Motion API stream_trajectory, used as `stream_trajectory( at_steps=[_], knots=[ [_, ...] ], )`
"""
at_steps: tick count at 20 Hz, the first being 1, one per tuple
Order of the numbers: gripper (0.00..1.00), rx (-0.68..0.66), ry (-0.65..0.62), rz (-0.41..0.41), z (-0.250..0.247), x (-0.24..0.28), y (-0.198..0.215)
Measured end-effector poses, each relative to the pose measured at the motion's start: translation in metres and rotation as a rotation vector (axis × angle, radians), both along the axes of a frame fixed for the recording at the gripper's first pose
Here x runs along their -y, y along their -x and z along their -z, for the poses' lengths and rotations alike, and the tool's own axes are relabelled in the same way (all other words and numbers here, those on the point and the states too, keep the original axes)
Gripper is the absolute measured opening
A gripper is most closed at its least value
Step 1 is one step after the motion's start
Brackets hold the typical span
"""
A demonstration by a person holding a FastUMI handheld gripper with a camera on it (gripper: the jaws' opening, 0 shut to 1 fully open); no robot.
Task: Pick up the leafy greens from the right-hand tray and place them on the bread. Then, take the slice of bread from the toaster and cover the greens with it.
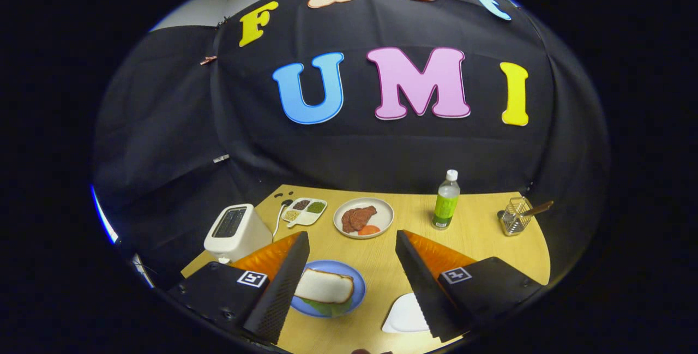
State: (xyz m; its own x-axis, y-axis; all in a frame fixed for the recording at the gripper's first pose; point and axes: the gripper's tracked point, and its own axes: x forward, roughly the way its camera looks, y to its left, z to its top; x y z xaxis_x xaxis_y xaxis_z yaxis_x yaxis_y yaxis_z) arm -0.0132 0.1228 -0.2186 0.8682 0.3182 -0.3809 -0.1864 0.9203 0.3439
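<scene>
The tool [349, 267] is hovering with fingers apart, gripping nothing; between them the bread slice [325, 286] is covering the greens [327, 307] on the blue plate [357, 283], so the sandwich looks finished.

Bread slice [325, 286] on plate [357, 283] between gripper [349, 258] fingers, toaster [236, 231] left, bottle [446, 201] beyond right

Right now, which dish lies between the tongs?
The blue plate holding the bread slice over greens, between the open tongs; the beige plate and white tray don't.
</scene>
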Motion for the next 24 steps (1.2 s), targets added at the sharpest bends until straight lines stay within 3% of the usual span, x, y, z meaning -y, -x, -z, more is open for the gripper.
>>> stream_trajectory(
  at_steps=[8, 24],
  knots=[
    [0.99, 0.153, 0.093, -0.016, -0.053, 0.032, 0.021],
    [0.98, 0.198, 0.092, -0.020, -0.058, 0.049, 0.034]
  ],
)
